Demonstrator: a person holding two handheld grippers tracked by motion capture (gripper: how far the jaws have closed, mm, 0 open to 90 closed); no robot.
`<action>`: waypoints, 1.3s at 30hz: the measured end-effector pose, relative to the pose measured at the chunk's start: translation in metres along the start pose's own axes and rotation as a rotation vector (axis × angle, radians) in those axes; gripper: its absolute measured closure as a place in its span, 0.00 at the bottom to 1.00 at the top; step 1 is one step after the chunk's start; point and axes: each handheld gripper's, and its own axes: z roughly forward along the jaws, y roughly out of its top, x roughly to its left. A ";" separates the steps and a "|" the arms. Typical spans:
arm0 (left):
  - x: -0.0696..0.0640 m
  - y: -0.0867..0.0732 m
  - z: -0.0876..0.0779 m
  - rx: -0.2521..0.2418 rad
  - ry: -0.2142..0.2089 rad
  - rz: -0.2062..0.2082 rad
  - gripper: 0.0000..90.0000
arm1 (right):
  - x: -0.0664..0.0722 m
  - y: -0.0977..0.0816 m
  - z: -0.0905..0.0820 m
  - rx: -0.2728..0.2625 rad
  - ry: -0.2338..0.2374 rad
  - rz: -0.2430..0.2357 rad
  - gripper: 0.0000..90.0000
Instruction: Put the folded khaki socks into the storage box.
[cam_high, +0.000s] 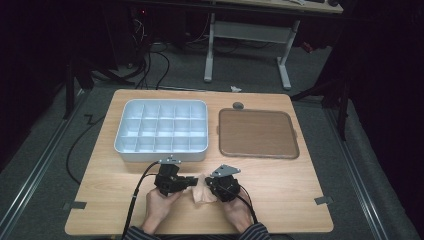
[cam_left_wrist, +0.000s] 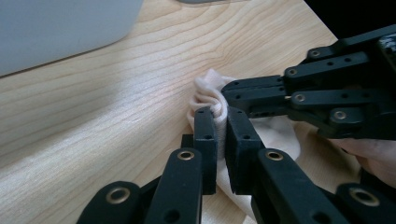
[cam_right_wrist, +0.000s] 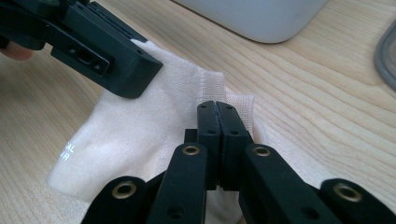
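Observation:
A cream sock (cam_high: 202, 194) lies on the wooden table near its front edge, between the person's two hands. My left gripper (cam_high: 194, 181) points right and is shut on a bunched fold of the sock (cam_left_wrist: 208, 91), with the fabric pinched between its jaws (cam_left_wrist: 222, 116). My right gripper (cam_high: 210, 181) points left toward it. Its jaws (cam_right_wrist: 217, 109) are pressed together on the sock's cuff edge (cam_right_wrist: 140, 135). The two grippers' tips nearly meet over the sock. In the left gripper view, the right gripper (cam_left_wrist: 233, 91) holds the same fold from the side.
A pale grey tray with several compartments (cam_high: 162, 151) stands just behind the grippers. A brown flat tray (cam_high: 257, 154) sits to its right, and a small grey round object (cam_high: 238, 105) lies behind that. Bare wood lies at the front left and right of the table.

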 end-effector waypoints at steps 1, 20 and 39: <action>0.000 0.000 0.000 -0.003 -0.001 0.000 0.94 | 0.000 0.001 0.001 -0.001 0.002 -0.001 1.00; 0.008 0.006 -0.009 -0.094 -0.019 0.004 0.94 | 0.007 0.012 0.019 -0.022 0.074 -0.015 1.00; 0.011 0.004 -0.012 -0.085 0.013 -0.002 0.94 | 0.004 0.018 0.001 -0.074 0.058 -0.009 0.87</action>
